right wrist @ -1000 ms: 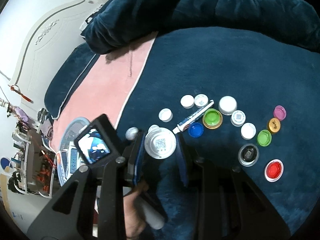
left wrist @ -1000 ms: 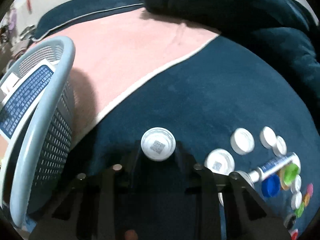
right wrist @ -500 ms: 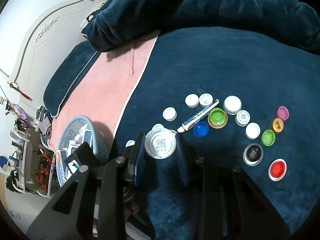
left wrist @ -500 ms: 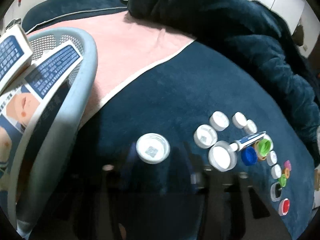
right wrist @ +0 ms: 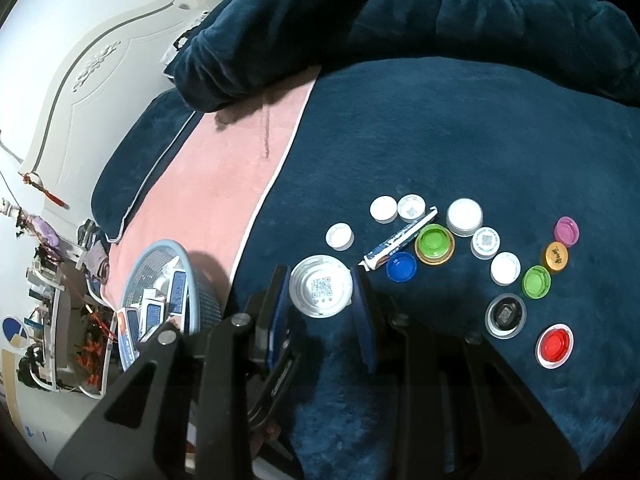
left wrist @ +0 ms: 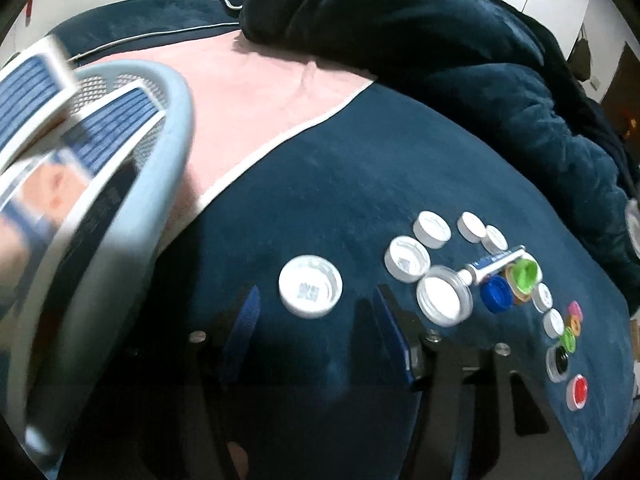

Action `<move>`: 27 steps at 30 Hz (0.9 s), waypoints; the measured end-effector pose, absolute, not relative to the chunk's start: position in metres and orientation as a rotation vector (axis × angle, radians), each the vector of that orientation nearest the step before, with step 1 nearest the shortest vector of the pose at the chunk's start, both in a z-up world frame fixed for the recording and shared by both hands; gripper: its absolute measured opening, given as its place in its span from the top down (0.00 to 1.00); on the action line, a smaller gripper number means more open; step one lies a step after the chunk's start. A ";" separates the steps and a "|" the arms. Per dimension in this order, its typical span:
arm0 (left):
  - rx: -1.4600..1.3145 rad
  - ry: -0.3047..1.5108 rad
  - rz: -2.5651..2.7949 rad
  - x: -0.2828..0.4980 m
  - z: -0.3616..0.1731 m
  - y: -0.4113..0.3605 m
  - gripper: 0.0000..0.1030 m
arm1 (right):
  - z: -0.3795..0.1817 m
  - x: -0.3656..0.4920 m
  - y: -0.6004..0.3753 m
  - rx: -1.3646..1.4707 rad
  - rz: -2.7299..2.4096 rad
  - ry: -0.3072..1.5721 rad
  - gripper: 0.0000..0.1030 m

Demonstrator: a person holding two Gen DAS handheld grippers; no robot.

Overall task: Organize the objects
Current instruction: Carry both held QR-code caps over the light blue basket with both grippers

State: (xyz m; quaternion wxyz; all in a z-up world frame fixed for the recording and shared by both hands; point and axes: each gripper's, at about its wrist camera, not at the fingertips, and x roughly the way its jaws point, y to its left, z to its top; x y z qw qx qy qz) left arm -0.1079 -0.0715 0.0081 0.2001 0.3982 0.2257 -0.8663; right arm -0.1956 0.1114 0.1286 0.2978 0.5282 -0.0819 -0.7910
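Note:
My left gripper [left wrist: 314, 304] is open; a white cap [left wrist: 311, 291] lies on the dark blue blanket just ahead of its fingers, apart from them. My right gripper [right wrist: 321, 287] is shut on a white cap with a QR code [right wrist: 321, 286] and holds it above the blanket. Several loose caps lie in a cluster: white ones [right wrist: 383, 209], a green one in a gold ring [right wrist: 434, 243], a blue one [right wrist: 401, 266], a red one [right wrist: 554, 345]. A small tube [right wrist: 396, 240] lies among them. A light blue basket [left wrist: 132, 184] with boxes stands at the left.
A pink towel [right wrist: 224, 184] crosses the bed beside the basket [right wrist: 176, 292]. A bunched dark blue duvet [left wrist: 420, 40] lies along the back. A white headboard [right wrist: 100, 60] and cluttered shelves [right wrist: 52, 320] stand at the far left.
My left gripper has opened and drawn back, leaving its white cap on the blanket; the basket now looms closer at left. My right gripper still holds its cap, lifted slightly higher.

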 end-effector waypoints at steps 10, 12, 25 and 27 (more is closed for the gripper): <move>1.209 0.623 -2.455 -0.102 0.019 -0.062 0.69 | 0.127 -0.197 0.118 1.417 -2.121 -0.212 0.69; 1.211 0.621 -2.480 -0.098 0.030 -0.060 0.69 | 0.126 -0.195 0.118 1.426 -2.122 -0.201 0.69; 1.085 0.655 -2.605 -0.053 0.139 -0.090 0.69 | 0.133 -0.169 0.103 1.403 -2.113 -0.127 0.69; 1.041 0.643 -2.605 -0.041 0.161 -0.108 0.69 | 0.138 -0.162 0.094 1.373 -2.099 -0.110 0.69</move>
